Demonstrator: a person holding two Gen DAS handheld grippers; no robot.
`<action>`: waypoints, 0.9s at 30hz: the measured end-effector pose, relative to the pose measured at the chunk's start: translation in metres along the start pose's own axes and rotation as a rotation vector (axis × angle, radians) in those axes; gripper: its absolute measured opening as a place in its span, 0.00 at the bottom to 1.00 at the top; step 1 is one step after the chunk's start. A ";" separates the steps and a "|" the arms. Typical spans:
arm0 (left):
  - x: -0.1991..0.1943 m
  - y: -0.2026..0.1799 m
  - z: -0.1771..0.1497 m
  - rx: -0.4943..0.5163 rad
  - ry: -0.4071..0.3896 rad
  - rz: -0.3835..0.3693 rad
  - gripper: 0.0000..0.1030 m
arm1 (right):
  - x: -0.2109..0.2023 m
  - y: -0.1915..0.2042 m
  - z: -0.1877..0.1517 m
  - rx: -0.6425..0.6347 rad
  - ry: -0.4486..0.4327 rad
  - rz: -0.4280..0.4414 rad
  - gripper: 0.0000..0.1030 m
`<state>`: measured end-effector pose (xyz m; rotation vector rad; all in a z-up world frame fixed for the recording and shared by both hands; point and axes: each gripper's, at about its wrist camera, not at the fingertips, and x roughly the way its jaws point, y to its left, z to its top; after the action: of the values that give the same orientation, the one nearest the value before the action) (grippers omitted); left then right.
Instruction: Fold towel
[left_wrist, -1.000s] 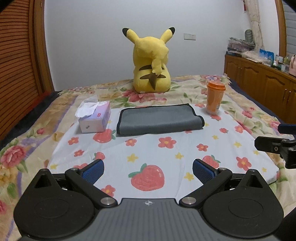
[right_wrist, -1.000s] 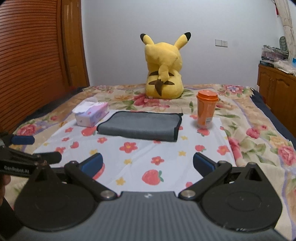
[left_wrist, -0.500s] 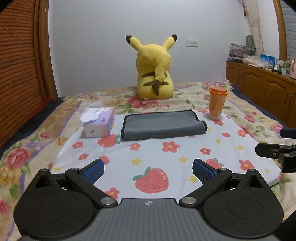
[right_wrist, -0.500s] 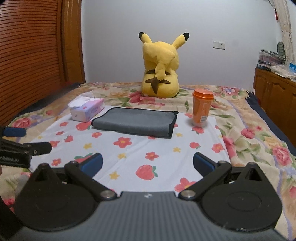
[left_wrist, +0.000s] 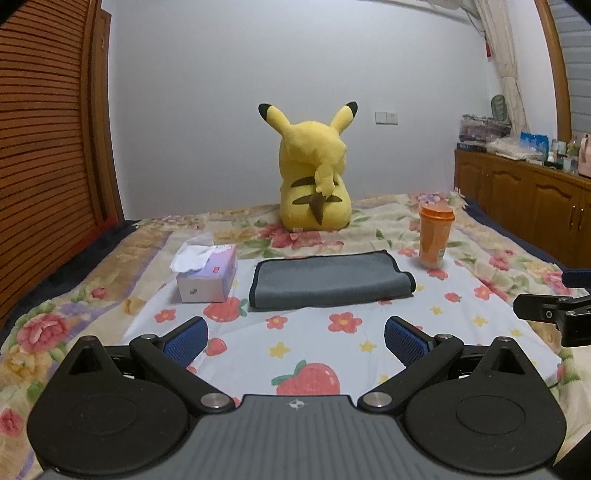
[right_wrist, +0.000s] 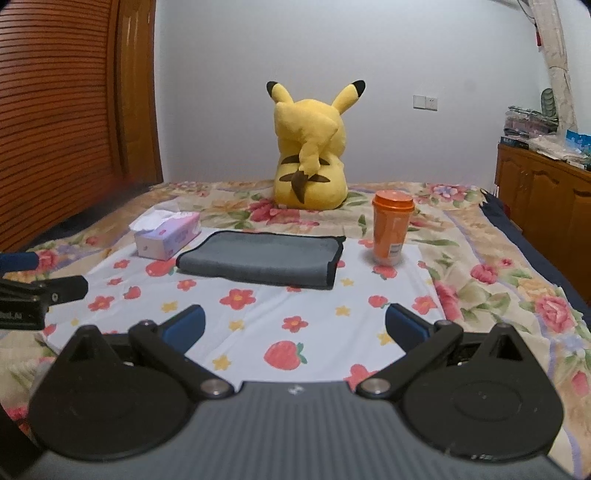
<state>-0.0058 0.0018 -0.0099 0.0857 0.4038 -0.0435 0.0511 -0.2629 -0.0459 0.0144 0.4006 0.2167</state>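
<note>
Both grippers have drawn back and dropped lower over the last second: the towel, which filled more of the views before, now sits farther off and flatter in both cameras, and more of the wall shows above the plush. The towel itself has not shifted; it lies already folded, a grey slab with dark edging, on the flowered sheet, between the tissue box on its left and the orange cup on its right, with the plush seated behind it, back turned. The left gripper hovers level over the near part of the sheet, its blue pads spread wide with nothing between them, pointing straight at the towel but well short of it. The right gripper hangs beside it at about the same height, jaws likewise wide apart and empty, aimed toward the towel's right end and the cup. Each one shows at the edge of the other's view, so they sit side by side, apart from each other. A wooden cabinet runs along the right wall.
</note>
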 end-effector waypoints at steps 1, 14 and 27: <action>0.000 0.000 0.000 -0.001 -0.003 0.001 1.00 | 0.000 0.000 0.000 0.002 -0.003 -0.003 1.00; -0.006 0.002 0.002 -0.005 -0.050 0.005 1.00 | -0.007 -0.006 0.001 0.027 -0.069 -0.016 1.00; -0.011 0.004 0.004 -0.016 -0.085 0.010 1.00 | -0.014 -0.011 0.002 0.047 -0.126 -0.025 1.00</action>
<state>-0.0138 0.0058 -0.0021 0.0702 0.3186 -0.0341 0.0418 -0.2762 -0.0398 0.0686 0.2805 0.1812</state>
